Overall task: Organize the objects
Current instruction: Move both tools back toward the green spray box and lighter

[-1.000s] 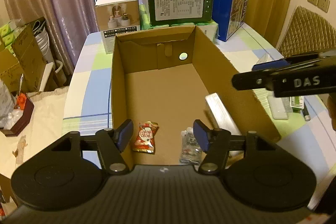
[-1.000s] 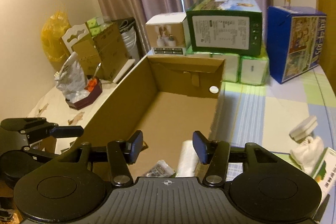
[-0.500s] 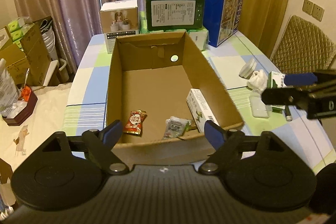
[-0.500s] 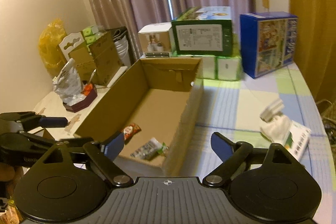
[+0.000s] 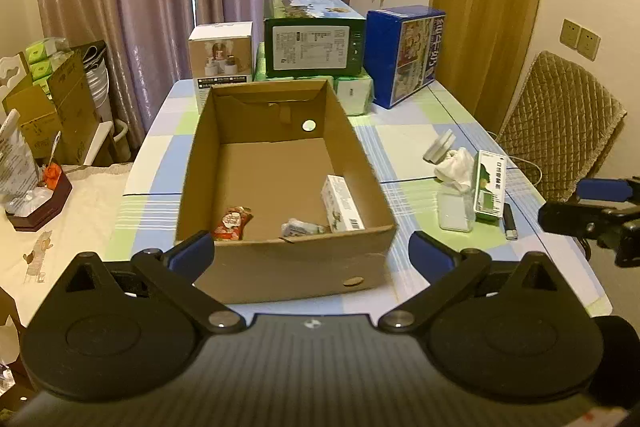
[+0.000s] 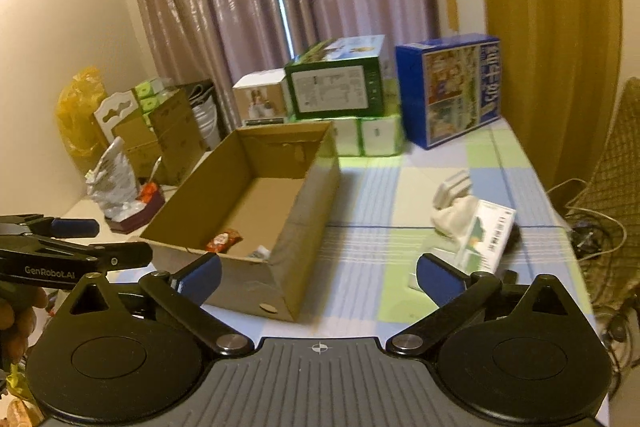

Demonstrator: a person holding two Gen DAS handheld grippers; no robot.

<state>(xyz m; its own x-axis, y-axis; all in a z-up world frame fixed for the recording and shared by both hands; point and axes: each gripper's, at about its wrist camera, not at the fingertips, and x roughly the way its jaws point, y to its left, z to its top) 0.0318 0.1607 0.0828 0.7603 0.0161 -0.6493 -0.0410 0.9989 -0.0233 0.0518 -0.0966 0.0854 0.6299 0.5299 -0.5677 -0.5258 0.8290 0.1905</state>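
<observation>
An open cardboard box (image 5: 204,163) (image 6: 308,203) stands on the checked table. Inside lie a red snack packet (image 5: 232,223) (image 6: 224,241), a clear wrapper (image 5: 300,228) and a white carton (image 5: 342,203). Right of the box lie a green-and-white carton (image 5: 490,187) (image 6: 486,237), a crumpled white cloth (image 5: 454,163) (image 6: 454,213), a clear case (image 5: 456,213), a grey-white block (image 5: 438,147) (image 6: 454,189) and a black stick (image 5: 509,221). My left gripper (image 5: 310,253) is open and empty in front of the box. My right gripper (image 6: 318,273) is open and empty too, beside the box's near right corner.
At the table's far end stand a white box (image 5: 222,61), a green box (image 5: 314,37) on tissue packs, and a blue box (image 5: 404,53). A quilted chair (image 5: 560,123) is on the right. Cartons and bags (image 5: 44,107) crowd the left side.
Both grippers have pulled back and up out of the box, and their jaws have spread wide. The white carton now lies inside the box by its right wall.
</observation>
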